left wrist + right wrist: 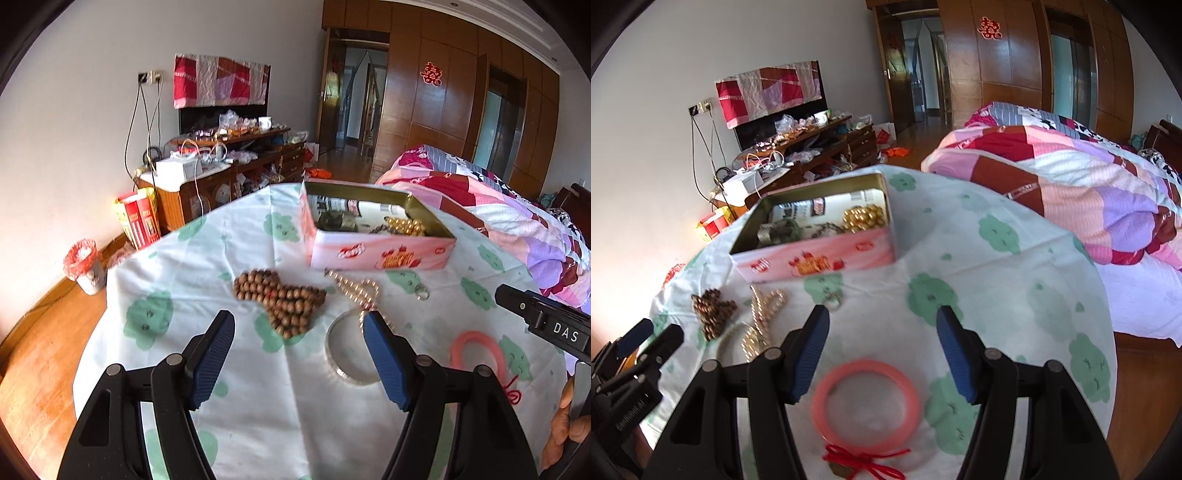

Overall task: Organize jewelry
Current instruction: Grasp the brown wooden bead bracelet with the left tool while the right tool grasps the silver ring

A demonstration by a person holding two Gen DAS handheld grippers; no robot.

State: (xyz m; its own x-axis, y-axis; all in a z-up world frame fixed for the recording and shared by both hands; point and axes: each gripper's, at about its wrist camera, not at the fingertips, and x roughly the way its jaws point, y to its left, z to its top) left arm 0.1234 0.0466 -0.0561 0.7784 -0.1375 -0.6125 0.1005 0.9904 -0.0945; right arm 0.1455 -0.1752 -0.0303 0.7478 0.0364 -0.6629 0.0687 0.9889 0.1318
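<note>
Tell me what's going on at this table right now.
A person is sorting jewelry into a pink tin. Both hand-held grippers are open and empty: the left hand-held gripper hovers near the wooden bead strand and silver bangle, and the right hand-held gripper hovers over the pink bangle. Gold beads already sit in the tin.

Wooden beads [282,301] lie before the pink tin [373,243] — untouched.
</note>
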